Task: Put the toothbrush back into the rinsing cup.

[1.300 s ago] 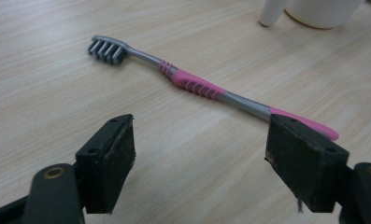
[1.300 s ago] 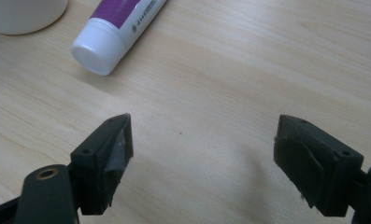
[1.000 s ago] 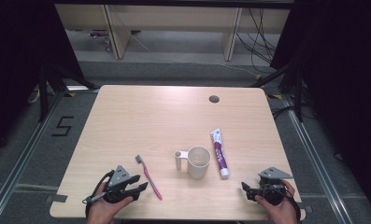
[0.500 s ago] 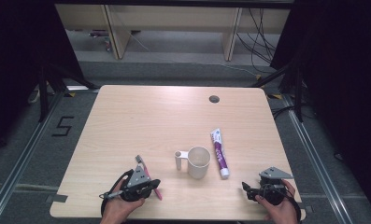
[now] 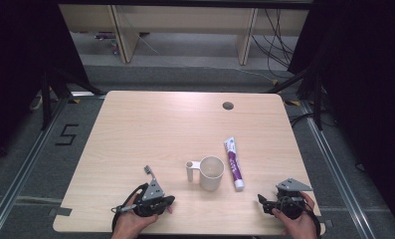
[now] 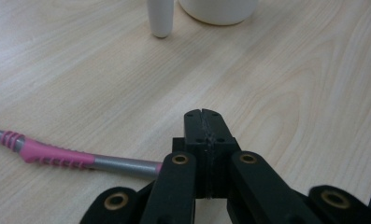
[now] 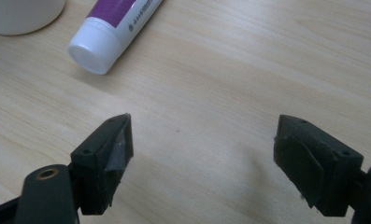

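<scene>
On a pale wooden worktop [image 5: 160,124], a person holds a gripper in each hand near the front edge. In the left gripper view, the left gripper [image 6: 203,114] has its black jaws pressed flat together, pad against pad, with nothing between the tips. The toothbrush [image 6: 57,156], grey with a pink grip, lies on the wood and runs in from the left until its end slips behind the jaw linkage. We judge that the jaws have met beside or above the handle rather than on it. If so, a lift would leave the toothbrush behind or flick it sideways. A white cup [image 5: 211,172] stands close by, and a nudged brush could roll towards it. The right gripper [image 7: 204,140] rests with its jaws spread wide and empty, near the cap of a purple toothpaste tube [image 5: 233,162].
</scene>
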Available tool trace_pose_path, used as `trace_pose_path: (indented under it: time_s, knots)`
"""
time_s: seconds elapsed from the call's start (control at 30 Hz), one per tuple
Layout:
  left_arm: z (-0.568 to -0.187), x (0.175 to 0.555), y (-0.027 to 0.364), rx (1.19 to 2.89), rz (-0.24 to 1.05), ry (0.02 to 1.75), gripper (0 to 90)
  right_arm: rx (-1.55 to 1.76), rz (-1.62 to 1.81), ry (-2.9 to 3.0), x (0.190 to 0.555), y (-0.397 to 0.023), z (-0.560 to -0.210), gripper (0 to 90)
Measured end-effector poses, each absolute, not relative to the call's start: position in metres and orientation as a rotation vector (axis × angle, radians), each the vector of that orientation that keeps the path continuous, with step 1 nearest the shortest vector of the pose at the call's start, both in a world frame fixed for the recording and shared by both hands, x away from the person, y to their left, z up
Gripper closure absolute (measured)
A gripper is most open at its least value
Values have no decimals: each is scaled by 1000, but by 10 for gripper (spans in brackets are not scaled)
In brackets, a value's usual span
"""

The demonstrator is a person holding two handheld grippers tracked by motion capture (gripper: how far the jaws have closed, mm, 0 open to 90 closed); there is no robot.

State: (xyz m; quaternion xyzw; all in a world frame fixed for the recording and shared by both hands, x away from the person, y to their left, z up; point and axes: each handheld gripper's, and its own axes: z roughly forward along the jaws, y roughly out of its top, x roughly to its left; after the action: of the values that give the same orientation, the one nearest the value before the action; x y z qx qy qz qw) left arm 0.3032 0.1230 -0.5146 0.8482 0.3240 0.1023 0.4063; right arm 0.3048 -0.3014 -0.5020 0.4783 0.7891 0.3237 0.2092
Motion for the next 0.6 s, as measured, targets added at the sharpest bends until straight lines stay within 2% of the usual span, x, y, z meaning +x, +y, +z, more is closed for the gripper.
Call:
trace_pose_path:
  time_s: [0.6]
  knots:
    - [-512, 299, 146, 2207, 271, 829, 895, 1357, 880, 2189, 303, -301, -500, 209]
